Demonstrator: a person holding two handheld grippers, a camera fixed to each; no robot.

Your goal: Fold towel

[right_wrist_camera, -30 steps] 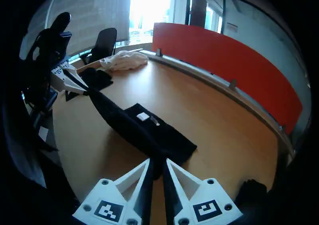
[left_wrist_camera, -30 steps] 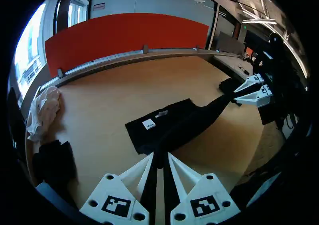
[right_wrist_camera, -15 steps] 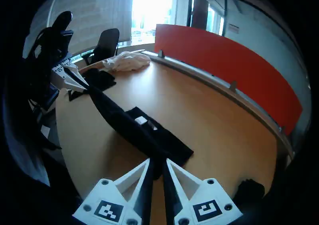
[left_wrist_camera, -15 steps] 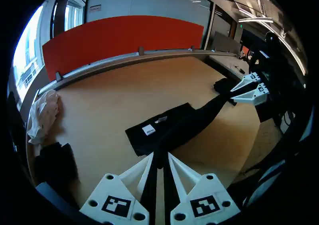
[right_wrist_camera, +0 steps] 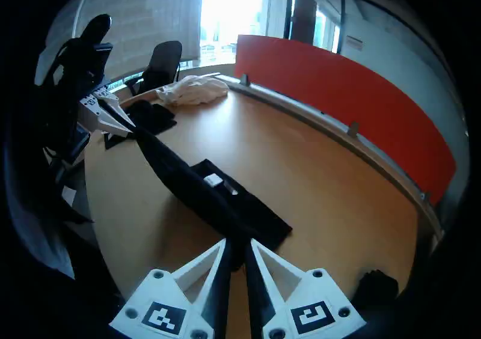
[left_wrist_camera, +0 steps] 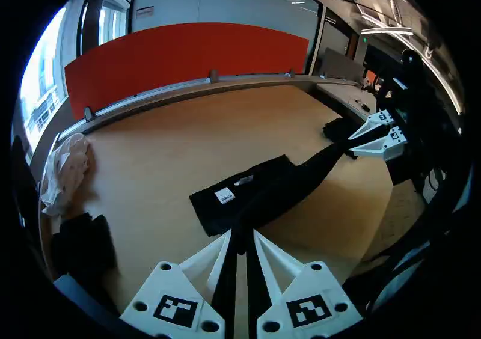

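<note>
Left claw point(left_wrist_camera: 243, 238), right claw point(right_wrist_camera: 238, 244), pinched limp towel point(left_wrist_camera: 261, 189)

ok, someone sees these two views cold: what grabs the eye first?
The black towel stands out: part lies on the wooden table, while one edge is lifted and stretched between the left claw and the right claw, both shut on it. Next comes the red partition along the table's far edge, then a pale crumpled cloth near one corner.
</note>
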